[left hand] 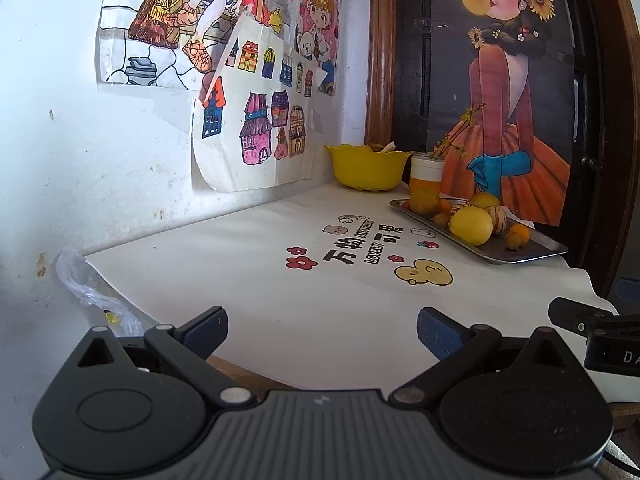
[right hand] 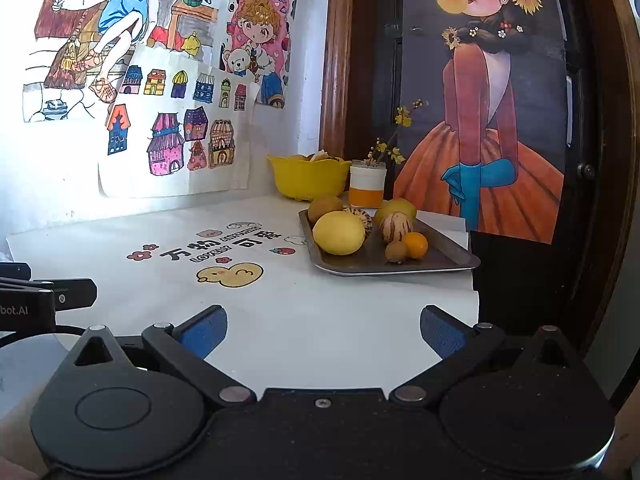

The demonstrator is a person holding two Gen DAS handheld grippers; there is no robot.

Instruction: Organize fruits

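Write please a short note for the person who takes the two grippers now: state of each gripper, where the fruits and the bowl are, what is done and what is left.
Left gripper: open, empty, low over the near edge of the white mat.
Right gripper: open, empty, also at the near edge.
Fruits: all on the metal tray at the far right of the mat, among them a large lemon, a striped fruit and a small orange.
Yellow bowl: behind the tray, by the wall; something pale is in it, unclear what.
Done: nothing visibly sorted yet.
Left: probably every fruit still to be picked and sorted.
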